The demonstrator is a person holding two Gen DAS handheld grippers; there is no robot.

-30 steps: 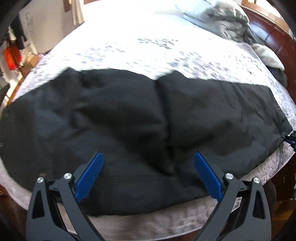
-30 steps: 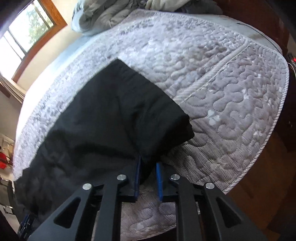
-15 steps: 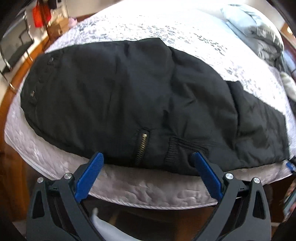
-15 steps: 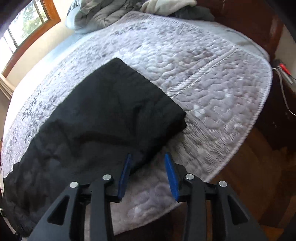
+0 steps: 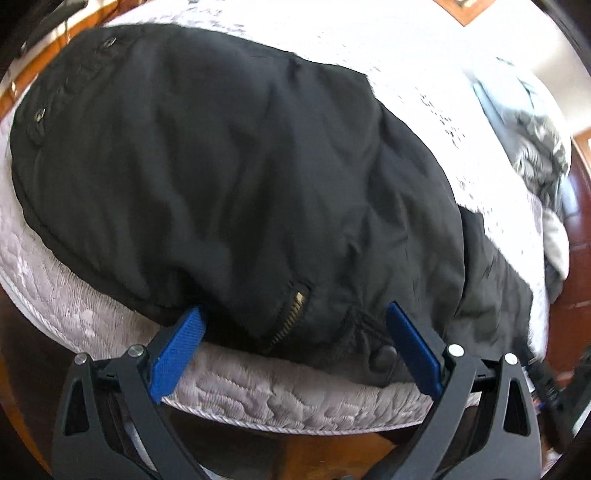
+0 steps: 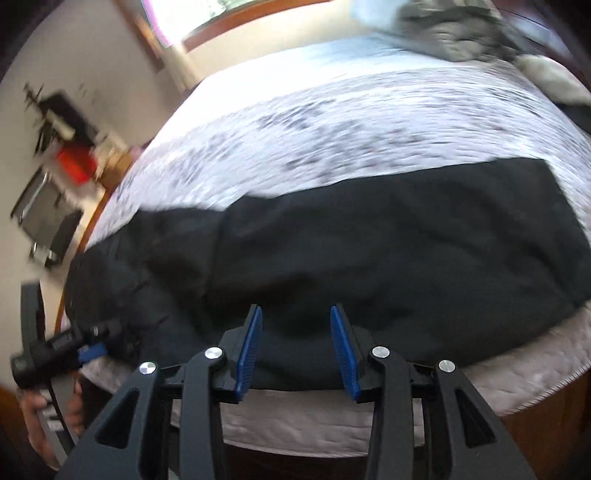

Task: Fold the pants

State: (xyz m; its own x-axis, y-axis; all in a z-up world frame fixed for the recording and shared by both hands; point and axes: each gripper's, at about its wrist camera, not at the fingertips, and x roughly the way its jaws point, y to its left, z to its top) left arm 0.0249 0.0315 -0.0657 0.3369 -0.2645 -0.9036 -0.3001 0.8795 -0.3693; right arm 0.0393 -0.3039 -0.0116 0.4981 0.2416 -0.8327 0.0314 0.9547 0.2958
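Currently the black pants [image 5: 236,173] lie folded lengthwise along the near edge of the bed [image 5: 295,398], legs stacked, waist toward the bed's left corner and cuffs toward its right. That layout suits a crosswise fold: both ends sit within reach from the near edge.

Left gripper [image 5: 295,354]: jaws wide apart, nothing between the pads. It hangs over the near edge at the waist end, straddling the brass zipper [image 5: 291,314] and the button [image 5: 384,356]. One pad sits just beside the fabric's lower hem, not pressing. Judged: lining up for a pinch at the waistband.

Right gripper [image 6: 297,347]: jaws have just been opening and stand part-way apart, empty. The cloth lies beyond and below the pads, untouched. It hovers at the near edge about mid-leg. View is smeared with motion blur.

Surroundings:
- Quilted pale bedspread [image 6: 332,122] under everything; textured, may drag on the fabric.
- Crumpled grey bedding [image 6: 454,33] heaped at the far right corner, well apart from the pants.
- Wooden bed frame [image 5: 580,258] along the right side.
- Person's hand [image 6: 48,417] holding the left tool, low left in the right view.
- Red item [image 6: 74,166] and dark furniture by the far wall; too blurred to name.

Nothing lies on the pants. The near edge is close, so cloth could slide off.
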